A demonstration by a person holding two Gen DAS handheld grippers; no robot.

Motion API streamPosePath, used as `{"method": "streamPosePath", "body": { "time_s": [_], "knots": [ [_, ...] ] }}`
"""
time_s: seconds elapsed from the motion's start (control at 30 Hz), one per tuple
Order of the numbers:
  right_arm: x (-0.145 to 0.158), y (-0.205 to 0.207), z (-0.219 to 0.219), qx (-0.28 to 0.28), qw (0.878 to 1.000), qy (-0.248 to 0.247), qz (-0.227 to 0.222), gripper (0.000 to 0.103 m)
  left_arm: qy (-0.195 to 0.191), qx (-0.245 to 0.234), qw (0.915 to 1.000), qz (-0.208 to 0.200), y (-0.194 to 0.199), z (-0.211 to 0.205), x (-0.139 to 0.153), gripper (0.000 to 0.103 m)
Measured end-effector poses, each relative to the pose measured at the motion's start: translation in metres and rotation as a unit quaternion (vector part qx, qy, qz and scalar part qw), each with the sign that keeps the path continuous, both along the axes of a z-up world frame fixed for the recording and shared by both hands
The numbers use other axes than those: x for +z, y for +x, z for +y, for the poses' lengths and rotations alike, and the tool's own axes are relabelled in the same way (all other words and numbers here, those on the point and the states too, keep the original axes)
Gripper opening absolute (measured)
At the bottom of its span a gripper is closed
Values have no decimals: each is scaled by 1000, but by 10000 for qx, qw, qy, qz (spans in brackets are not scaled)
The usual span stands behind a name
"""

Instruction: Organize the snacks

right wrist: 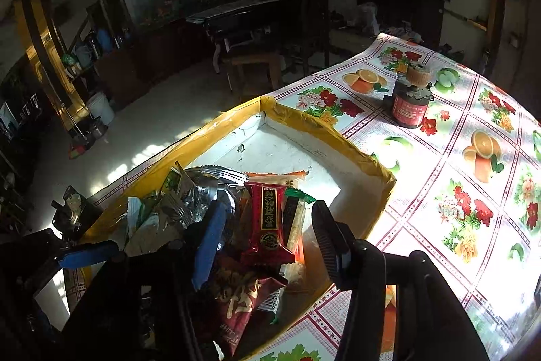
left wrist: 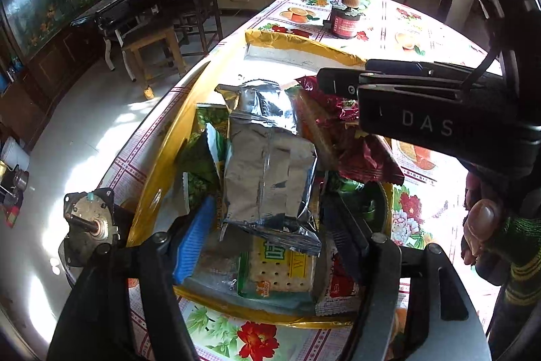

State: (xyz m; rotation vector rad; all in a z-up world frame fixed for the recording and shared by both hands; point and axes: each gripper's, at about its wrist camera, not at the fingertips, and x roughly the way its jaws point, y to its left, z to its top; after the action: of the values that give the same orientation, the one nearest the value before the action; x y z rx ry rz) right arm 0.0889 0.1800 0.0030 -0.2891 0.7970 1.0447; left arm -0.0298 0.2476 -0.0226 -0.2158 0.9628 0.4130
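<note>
A shallow white box with yellow-taped rim [left wrist: 297, 41] [right wrist: 324, 124] lies on the table and holds several snack packets. In the left wrist view my left gripper [left wrist: 270, 225] is open over the box, its fingers either side of a silver foil packet [left wrist: 267, 164] that lies on a green cracker pack [left wrist: 280, 269]. My right gripper [right wrist: 267, 235] is open, its fingers either side of a red packet [right wrist: 268, 222] on the pile; it also shows in the left wrist view [left wrist: 341, 83] at the right. A dark red packet [right wrist: 236, 296] lies below it.
A dark jar with a cork lid [left wrist: 346, 14] [right wrist: 410, 100] stands on the floral tablecloth [right wrist: 473, 175] beyond the box. A small motor part [left wrist: 91, 219] sits at the table's left edge. Chairs and a stool [left wrist: 152, 46] stand on the floor to the left.
</note>
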Motion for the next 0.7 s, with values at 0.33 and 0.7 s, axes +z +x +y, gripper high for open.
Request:
{"method": "streamPosePath", "body": {
  "time_s": [0.33, 0.7],
  "knots": [
    [22, -34, -30, 409, 9982, 187, -399, 71, 347, -97, 9993, -79, -30, -16, 15, 82],
    [25, -77, -80, 1244, 9890, 119, -789, 79, 530, 65, 9985, 99, -62, -25, 13, 83]
  ]
}}
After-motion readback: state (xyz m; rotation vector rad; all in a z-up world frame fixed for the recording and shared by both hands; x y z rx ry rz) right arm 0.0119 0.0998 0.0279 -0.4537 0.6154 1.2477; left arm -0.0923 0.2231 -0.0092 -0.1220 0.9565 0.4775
